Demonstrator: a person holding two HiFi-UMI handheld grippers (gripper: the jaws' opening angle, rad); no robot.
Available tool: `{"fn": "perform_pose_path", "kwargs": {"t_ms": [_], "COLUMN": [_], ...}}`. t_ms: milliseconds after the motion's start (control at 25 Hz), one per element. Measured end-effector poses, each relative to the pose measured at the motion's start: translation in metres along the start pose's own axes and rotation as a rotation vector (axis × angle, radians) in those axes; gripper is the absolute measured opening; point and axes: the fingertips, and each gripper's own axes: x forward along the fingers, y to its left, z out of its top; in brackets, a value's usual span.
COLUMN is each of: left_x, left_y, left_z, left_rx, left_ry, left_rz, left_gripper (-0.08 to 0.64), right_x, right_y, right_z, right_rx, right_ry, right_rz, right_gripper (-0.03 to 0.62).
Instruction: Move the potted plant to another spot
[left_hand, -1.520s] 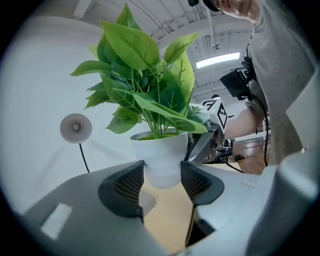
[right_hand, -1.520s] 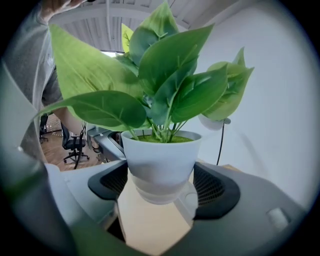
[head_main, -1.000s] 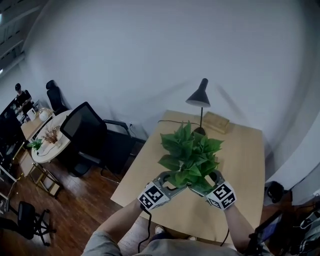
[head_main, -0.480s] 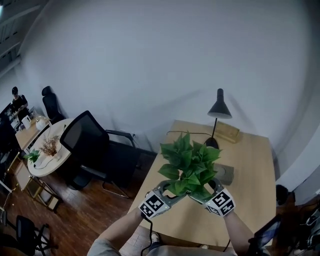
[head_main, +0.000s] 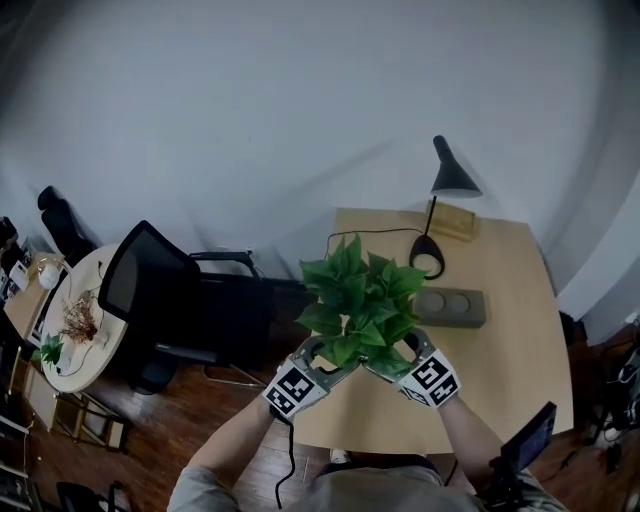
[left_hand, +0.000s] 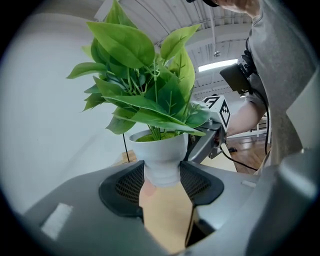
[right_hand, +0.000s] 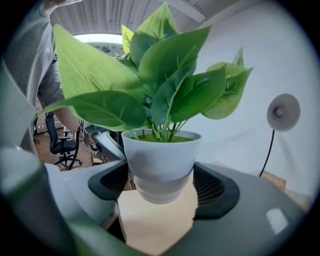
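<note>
Plant-carrying moment, both grippers on one load. Potted plant (head_main: 358, 305) clamped from two sides, low on its white pot (right_hand: 161, 152): left gripper (head_main: 325, 358) at the pot's left, right gripper (head_main: 392, 360) at its right, marker cubes towards the person. Left gripper clenched on the pot, jaws set wide, both mesh pads pressed against the narrower lower band below the rim. Right gripper grasping the same pot the same way, pads tight to either side of the lower band, rim above them. Pot upright, green moss or soil showing at the rim, broad green leaves spreading over both grippers. Base of the pot apparently clear of the surface, pale wood visible underneath in both gripper views. From the head view, plant positioned over the near left part of a light wooden desk (head_main: 510, 340), close to its left edge. Farther back on the desk: black lamp (head_main: 450, 182) with round base, cable trailing left; grey oblong block (head_main: 450, 305) with two round recesses just in front of the lamp base; small wooden box (head_main: 452, 222) behind the lamp, near the wall. Left of the desk, black office chair (head_main: 160, 290) on dark wood floor; beyond it a round table (head_main: 72, 322) with small items, too small to identify.
</note>
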Motion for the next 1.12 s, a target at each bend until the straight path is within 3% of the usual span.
{"fn": "perform_pose_path", "kwargs": {"t_ms": [360,600,880,1120], "left_x": [0.016,0.011,0.029,0.045], "left_y": [0.007,0.035,0.042,0.05], "left_z": [-0.042,-0.083,-0.136,-0.181], "left_rx": [-0.04,-0.082,-0.139,-0.129], "left_ry": [0.055,0.106,0.162,0.223], "left_rz": [0.0,0.005,0.004,0.015], "left_gripper": [0.222,0.222,0.224,0.224], "right_x": [0.024,0.072,0.104,0.128], "right_y": [-0.005,-0.005,-0.01,-0.015], "right_z": [-0.038,-0.057,-0.105,-0.142], "right_rx": [0.018,0.038,0.07,0.071], "right_ry": [0.055,0.094,0.147,0.17], "right_rz": [0.015,0.051,0.086,0.086], "right_gripper": [0.416,0.416,0.416,0.416]}}
